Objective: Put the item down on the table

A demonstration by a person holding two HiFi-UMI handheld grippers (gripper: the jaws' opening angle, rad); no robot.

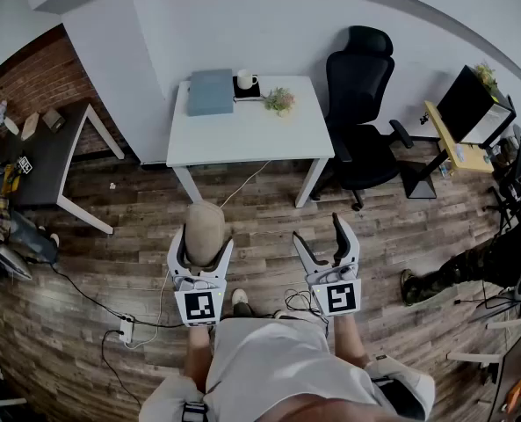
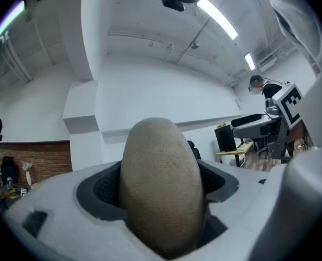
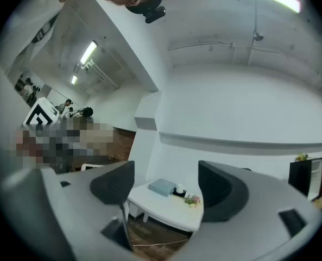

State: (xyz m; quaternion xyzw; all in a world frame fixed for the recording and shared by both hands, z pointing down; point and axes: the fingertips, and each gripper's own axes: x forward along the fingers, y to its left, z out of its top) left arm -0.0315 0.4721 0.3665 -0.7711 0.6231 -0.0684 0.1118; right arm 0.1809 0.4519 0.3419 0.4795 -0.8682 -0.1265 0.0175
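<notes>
A tan, egg-shaped rough item [image 1: 204, 232] stands upright between the jaws of my left gripper [image 1: 202, 246], which is shut on it; in the left gripper view the item [image 2: 161, 186] fills the gap between the dark pads. My right gripper [image 1: 325, 242] is open and holds nothing, and its view shows the two pads apart around an empty gap [image 3: 166, 192]. Both grippers hover above the wooden floor, well short of the white table [image 1: 251, 132], which also appears in the right gripper view as the table [image 3: 166, 205].
On the table's far edge lie a grey-blue book [image 1: 210, 91], a white mug [image 1: 246, 80] on a dark coaster and a small plant [image 1: 279, 101]. A black office chair [image 1: 362, 104] stands right of it, a dark desk [image 1: 54, 156] left. Cables and a power strip [image 1: 126, 330] cross the floor.
</notes>
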